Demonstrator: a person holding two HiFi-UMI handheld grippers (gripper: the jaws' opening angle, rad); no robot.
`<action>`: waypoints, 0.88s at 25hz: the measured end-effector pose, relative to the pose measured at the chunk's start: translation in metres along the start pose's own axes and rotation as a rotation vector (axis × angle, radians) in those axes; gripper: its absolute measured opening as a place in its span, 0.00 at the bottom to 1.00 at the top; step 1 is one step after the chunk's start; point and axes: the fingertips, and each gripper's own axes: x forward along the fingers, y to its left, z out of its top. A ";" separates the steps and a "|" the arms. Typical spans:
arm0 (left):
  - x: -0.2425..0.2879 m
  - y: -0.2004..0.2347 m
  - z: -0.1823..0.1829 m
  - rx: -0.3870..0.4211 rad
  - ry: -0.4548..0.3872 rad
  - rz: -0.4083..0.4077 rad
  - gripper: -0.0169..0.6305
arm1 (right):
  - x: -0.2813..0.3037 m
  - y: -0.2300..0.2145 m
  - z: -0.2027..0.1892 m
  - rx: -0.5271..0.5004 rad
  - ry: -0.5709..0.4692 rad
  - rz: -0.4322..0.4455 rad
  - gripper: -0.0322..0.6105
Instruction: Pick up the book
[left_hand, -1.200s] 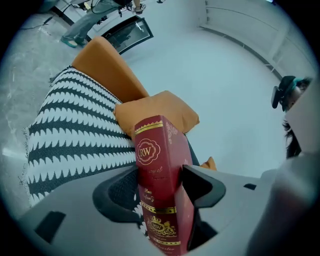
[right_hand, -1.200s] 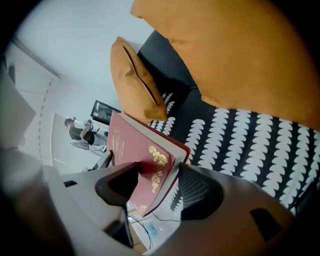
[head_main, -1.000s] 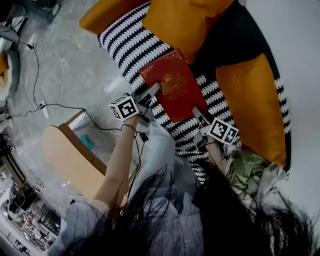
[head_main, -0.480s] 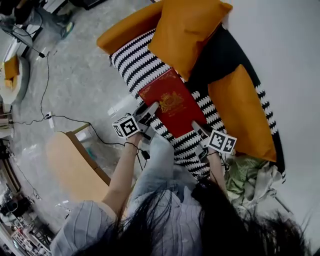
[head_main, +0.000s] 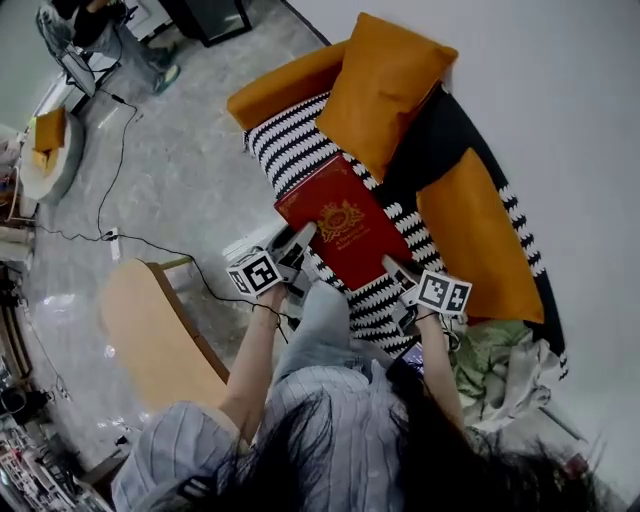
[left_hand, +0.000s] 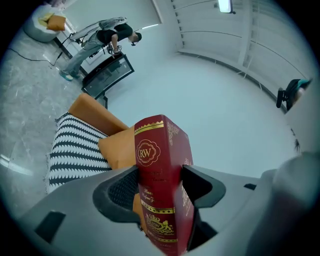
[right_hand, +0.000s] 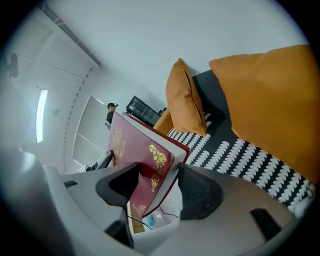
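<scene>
A red hardback book (head_main: 343, 222) with gold ornament hangs above the black-and-white striped sofa seat (head_main: 290, 150), held from two sides. My left gripper (head_main: 300, 240) grips its spine edge; in the left gripper view the gold-lettered spine (left_hand: 156, 170) stands upright with both pads of the left gripper (left_hand: 160, 187) pressed on it. My right gripper (head_main: 395, 267) clamps the book's near right corner. In the right gripper view the book's cover (right_hand: 135, 150) and white page edge sit tilted between the jaws of the right gripper (right_hand: 157, 182), which are shut on it.
Orange cushions (head_main: 385, 85) (head_main: 475, 240) lean on the sofa's black back. A light wooden table (head_main: 150, 330) stands left of the person, with cables (head_main: 120, 240) on the grey floor. Green-patterned cloth (head_main: 490, 350) lies at the sofa's right end. A person stands far off (left_hand: 112, 36).
Both grippers have risen with the book between them, carrying it up off the striped seat. The sofa looks smaller and further off. Both grips are unchanged.
</scene>
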 end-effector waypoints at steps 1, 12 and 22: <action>-0.006 -0.006 0.002 0.007 -0.012 -0.001 0.47 | -0.003 0.005 0.000 -0.013 0.001 0.009 0.46; -0.046 -0.061 0.004 0.010 -0.095 -0.023 0.47 | -0.044 0.045 0.000 -0.112 -0.016 0.063 0.46; -0.080 -0.089 -0.005 0.037 -0.122 -0.017 0.47 | -0.072 0.060 -0.023 -0.125 -0.023 0.095 0.46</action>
